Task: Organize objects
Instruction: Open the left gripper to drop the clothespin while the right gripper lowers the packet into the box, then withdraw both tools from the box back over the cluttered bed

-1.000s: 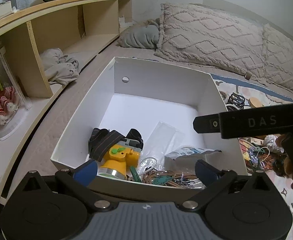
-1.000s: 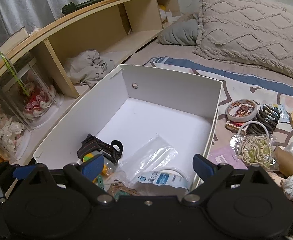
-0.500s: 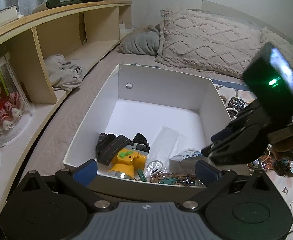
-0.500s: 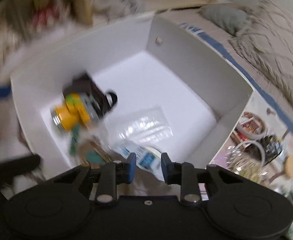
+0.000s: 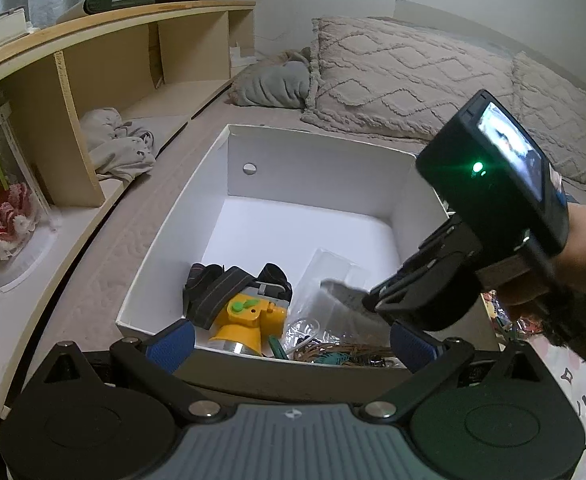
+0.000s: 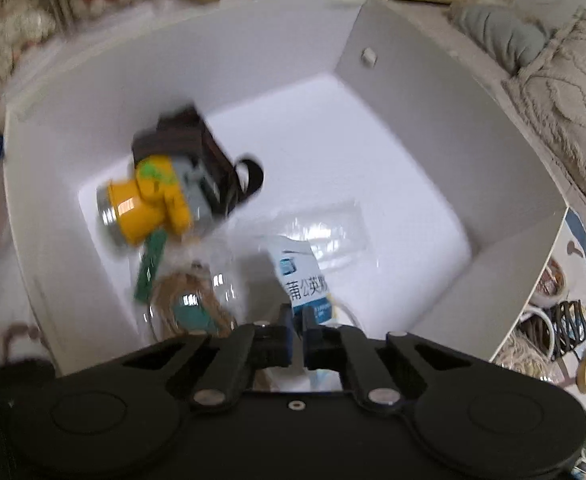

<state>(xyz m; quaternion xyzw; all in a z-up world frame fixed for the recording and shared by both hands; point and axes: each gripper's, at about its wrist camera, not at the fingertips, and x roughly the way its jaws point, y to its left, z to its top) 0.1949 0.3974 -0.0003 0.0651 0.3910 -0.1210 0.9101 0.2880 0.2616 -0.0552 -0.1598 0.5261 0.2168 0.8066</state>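
Our right gripper [image 6: 297,322] has its jaws drawn nearly together on the edge of a white and blue packet [image 6: 303,276] with printed characters, so we judge it pinched there, though blur keeps us from seeing how firm the hold is. The packet hangs low inside the white box [image 5: 317,160], near its right-hand wall, and we read this as the moment of setting it down among the things already gathered. Our left gripper [image 5: 289,340] holds nothing: its blue fingertips [image 5: 173,338] stand wide apart, just in front of the near wall of the box, apparently kept back so the right one can work. Seen from the left wrist, the right gripper reaches in over the right wall, tilted downward. Beyond the packet, the box floor carries a yellow headlamp [image 6: 149,200] with its dark strap [image 5: 221,288], a clear plastic bag [image 6: 325,236], a green strip [image 6: 151,264] and a coil of brown cord [image 6: 191,300], all crowded into the near part, while the far part of the floor is bare. Outside the right wall, loose items [image 6: 553,320] lie on the bedspread, so we judge the sorting only partly done. The box rests on the bed, with pillows [image 5: 405,80] behind it and a wooden shelf [image 5: 105,60] along the left.
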